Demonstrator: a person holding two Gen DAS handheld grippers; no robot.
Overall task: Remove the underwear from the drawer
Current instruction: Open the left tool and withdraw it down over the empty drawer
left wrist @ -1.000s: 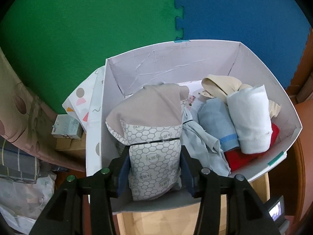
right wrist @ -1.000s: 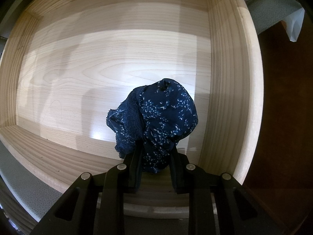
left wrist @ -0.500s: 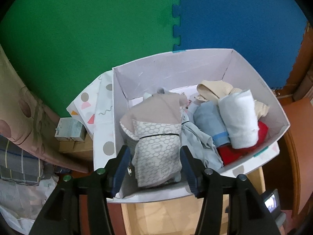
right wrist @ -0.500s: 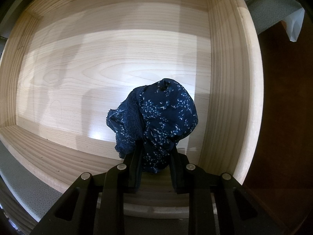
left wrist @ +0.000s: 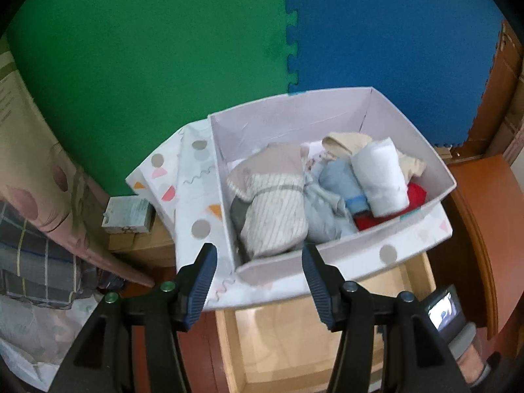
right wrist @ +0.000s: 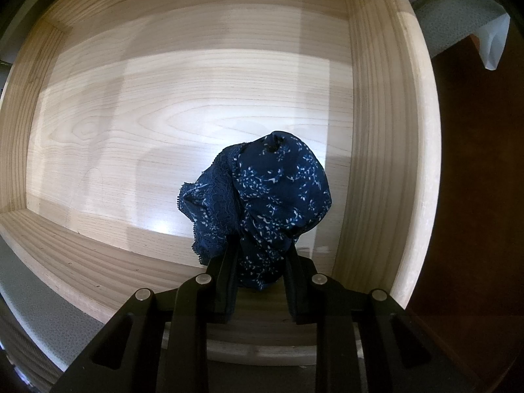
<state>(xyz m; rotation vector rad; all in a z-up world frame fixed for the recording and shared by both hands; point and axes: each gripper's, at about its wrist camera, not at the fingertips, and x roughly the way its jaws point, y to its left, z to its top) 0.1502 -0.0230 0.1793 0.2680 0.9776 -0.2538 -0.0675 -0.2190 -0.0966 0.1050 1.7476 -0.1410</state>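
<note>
The navy underwear (right wrist: 262, 203), a floral-print piece with a lace edge, sits bunched in the right claw (right wrist: 260, 258), whose two fingers are pinched narrow on its lower folds; it hangs just over the pale wooden floor of the drawer (right wrist: 163, 104), near the right-hand wall, and across the last second neither it nor the claw has shifted at all. The change is on the other side: the honeycomb-patterned grey bundle (left wrist: 271, 209) that sat between the fingers of the left claw (left wrist: 258, 278) a second ago now lies free in the white box (left wrist: 294, 108), against its left wall and touching the pale blue and white rolled pieces beside it, while the left claw has spread wide and drawn back, so the box looks smaller and its near rim now lies between the fingers. I read that as one garment delivered and the left side free, with the navy piece apparently the last one in the drawer. It is already gripped, pointing forward out of the claw, so lifting it clear and carrying it to the box seems all that remains.
</note>
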